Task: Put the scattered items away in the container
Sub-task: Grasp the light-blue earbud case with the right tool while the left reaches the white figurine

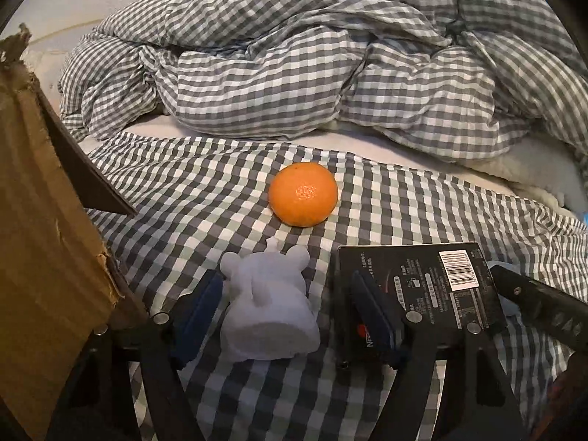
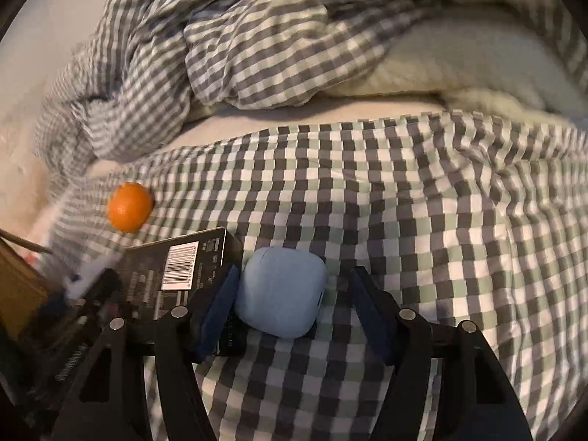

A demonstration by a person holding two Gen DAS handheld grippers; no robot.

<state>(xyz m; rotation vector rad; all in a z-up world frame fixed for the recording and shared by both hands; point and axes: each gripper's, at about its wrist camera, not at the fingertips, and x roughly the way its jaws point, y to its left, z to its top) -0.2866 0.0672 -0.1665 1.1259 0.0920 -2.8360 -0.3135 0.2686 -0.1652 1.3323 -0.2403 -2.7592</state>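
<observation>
**Both jaws straddling targets, neither clamped yet**

Jaws on the left gripper [image 1: 290, 312] stand apart around the small white moulded animal figurine [image 1: 270, 308]. The left pad looks to touch its flank; there's a clear gap on the right, so no grip. Jaws on the right gripper [image 2: 294, 301] are likewise apart around the pale blue rounded earbud-style case [image 2: 281, 296]: left pad touching or nearly so, right pad clear of it. Judgement: both straddles are set for a squeeze, one item per hand.

The black printed carton with barcode [image 1: 419, 286] lies between the two grippers, its corner under the left gripper's right finger. The round orange mandarin [image 1: 303, 194] sits ahead of the left jaws, untouched. All rest on the checked bedsheet [image 2: 422, 220].

The brown cardboard box [image 1: 40, 239], presumably the container, is left of the left jaws, cropped; its interior is not visible. The figurine's face points away. Carton text is unreadable.
</observation>
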